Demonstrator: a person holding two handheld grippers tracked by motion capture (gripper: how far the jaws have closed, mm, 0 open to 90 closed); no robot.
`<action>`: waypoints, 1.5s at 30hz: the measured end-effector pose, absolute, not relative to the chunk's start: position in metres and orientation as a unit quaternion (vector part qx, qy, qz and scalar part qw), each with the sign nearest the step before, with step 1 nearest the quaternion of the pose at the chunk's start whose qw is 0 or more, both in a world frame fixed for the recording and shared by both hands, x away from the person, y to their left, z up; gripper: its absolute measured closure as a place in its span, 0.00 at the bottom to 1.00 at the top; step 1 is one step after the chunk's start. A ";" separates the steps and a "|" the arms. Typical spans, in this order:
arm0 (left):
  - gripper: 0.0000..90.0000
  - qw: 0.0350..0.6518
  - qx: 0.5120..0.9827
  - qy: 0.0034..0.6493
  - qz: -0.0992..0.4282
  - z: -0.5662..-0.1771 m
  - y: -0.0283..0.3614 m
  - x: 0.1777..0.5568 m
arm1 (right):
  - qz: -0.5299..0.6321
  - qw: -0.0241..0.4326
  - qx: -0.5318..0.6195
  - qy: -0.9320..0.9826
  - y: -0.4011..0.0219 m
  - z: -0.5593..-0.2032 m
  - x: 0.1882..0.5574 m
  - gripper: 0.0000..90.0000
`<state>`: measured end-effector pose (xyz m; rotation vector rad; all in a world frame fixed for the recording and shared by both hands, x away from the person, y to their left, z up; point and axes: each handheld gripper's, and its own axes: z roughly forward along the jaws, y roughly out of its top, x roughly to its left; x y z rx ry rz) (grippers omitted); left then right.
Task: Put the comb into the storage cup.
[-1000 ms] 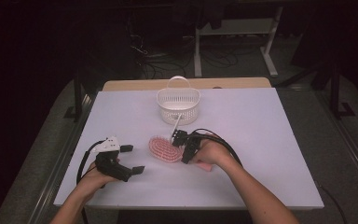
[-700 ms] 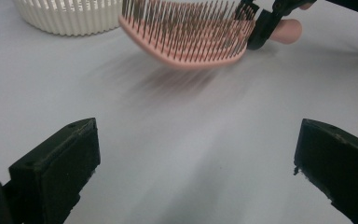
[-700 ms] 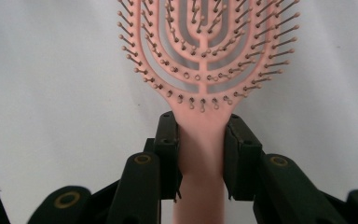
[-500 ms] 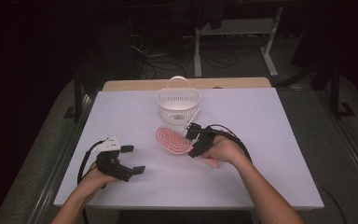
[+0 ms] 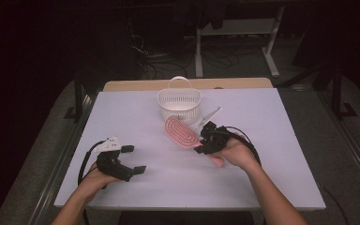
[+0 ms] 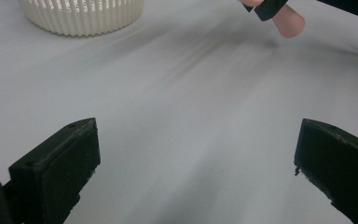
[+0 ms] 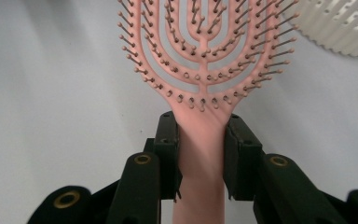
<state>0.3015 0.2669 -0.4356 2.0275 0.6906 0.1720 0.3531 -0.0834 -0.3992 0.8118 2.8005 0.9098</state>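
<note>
Your right gripper point(image 5: 201, 143) clamps the handle of the pink hairbrush point(image 5: 179, 131), bristles facing up, head pointing toward 10 o'clock just off the white table point(image 5: 272, 178). The white basket point(image 5: 179, 104) stands at 12 o'clock of the head, just beside it. Your left gripper point(image 5: 133, 159) rests at 8 o'clock, jaws wide, holding nothing

The white basket point(image 5: 179, 104) stands at the far middle of the table point(image 5: 272, 178), with a white utensil point(image 5: 209, 115) lying just right of it. The pink hairbrush point(image 5: 180, 131), held off the table, sits close before the basket. Bare tabletop spreads wide to the left, right and near edge.
</note>
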 end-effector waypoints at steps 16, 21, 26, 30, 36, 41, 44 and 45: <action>0.00 0.488 0.821 0.288 0.070 -0.427 0.267 0.307 | 0.387 0.058 0.267 0.881 -0.103 -0.401 0.351 0.76; 0.00 0.495 0.817 0.288 0.067 -0.422 0.263 0.312 | 0.398 0.059 0.268 0.875 -0.107 -0.399 0.351 0.76; 0.00 0.499 0.817 0.281 0.066 -0.415 0.257 0.317 | 0.402 0.065 0.270 0.872 -0.111 -0.397 0.350 0.76; 0.00 0.500 0.819 0.274 0.065 -0.411 0.253 0.320 | 0.407 0.067 0.271 0.870 -0.115 -0.395 0.349 0.76; 0.00 0.507 0.817 0.268 0.065 -0.404 0.248 0.325 | 0.409 0.070 0.272 0.869 -0.116 -0.395 0.350 0.76; 0.00 0.514 0.813 0.266 0.063 -0.400 0.245 0.329 | 0.410 0.070 0.270 0.868 -0.115 -0.395 0.350 0.76; 0.00 0.514 0.813 0.267 0.062 -0.399 0.243 0.332 | 0.413 0.072 0.269 0.867 -0.115 -0.394 0.350 0.76; 0.00 0.514 0.813 0.266 0.061 -0.399 0.242 0.333 | 0.414 0.073 0.268 0.867 -0.115 -0.394 0.350 0.76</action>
